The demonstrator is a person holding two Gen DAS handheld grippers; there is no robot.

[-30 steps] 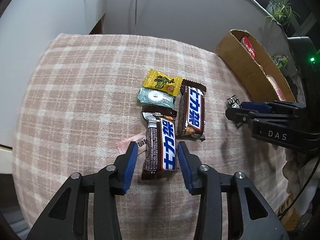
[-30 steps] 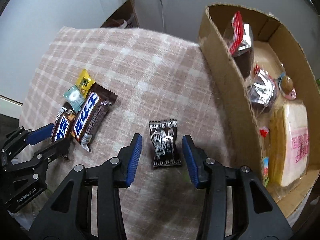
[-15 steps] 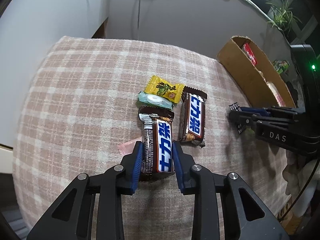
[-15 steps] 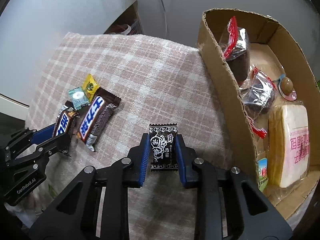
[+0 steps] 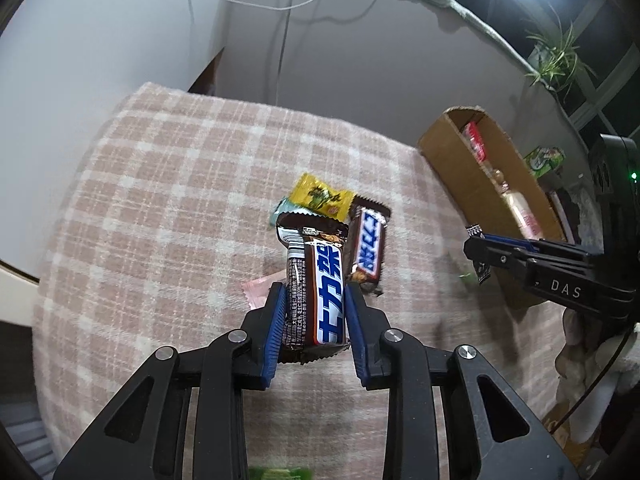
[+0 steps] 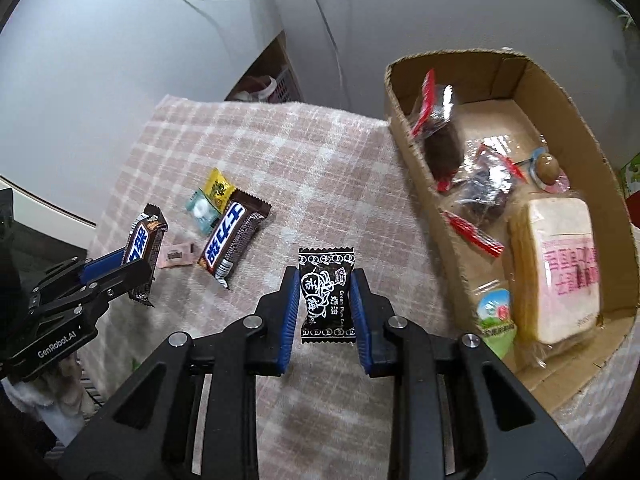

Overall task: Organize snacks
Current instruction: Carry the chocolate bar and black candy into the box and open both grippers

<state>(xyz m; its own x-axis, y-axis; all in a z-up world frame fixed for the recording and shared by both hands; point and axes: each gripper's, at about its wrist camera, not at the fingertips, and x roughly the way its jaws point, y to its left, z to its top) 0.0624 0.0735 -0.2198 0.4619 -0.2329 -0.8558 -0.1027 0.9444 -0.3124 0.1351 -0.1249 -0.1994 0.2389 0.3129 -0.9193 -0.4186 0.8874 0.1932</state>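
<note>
- My right tool point(image 6: 325, 298) is pinching the black plum candy packet point(image 6: 327, 292) by its two long sides, and the packet hangs clear of the plaid cloth point(image 6: 320, 168) with its long axis running away from me.
- The jaws have just been closing, and the blue pads are pressed flat against the wrapper.
- Here's the relation that counts: the cardboard box point(image 6: 420, 168) lies to the right of this packet and a little farther off, with its near wall between the packet and the open inside.
- My guess is the packet has to clear that wall before it goes down among the bread and wrapped cakes in there.
- My right hand is the nearer one to the box, pointing steeply down at the cloth.
- Over on the left, my left tool point(image 5: 314, 320) is clamped on the near end of a chocolate bar point(image 5: 316, 288), pads squeezing both long edges.
- That bar's long axis points straight away from me, with the far end lifted off the cloth.
- From this side the box point(image 5: 460, 160) sits far right, well apart, with my right tool point(image 5: 496, 256) in between.
- Left on the surface: a second chocolate bar point(image 5: 370, 248) just right of mine, a yellow candy point(image 5: 320, 199) and a pale green one point(image 5: 285, 212) beyond it, a pink wrapper point(image 5: 258, 294) peeking out at left.
- Left hand also tips steeply down.
</note>
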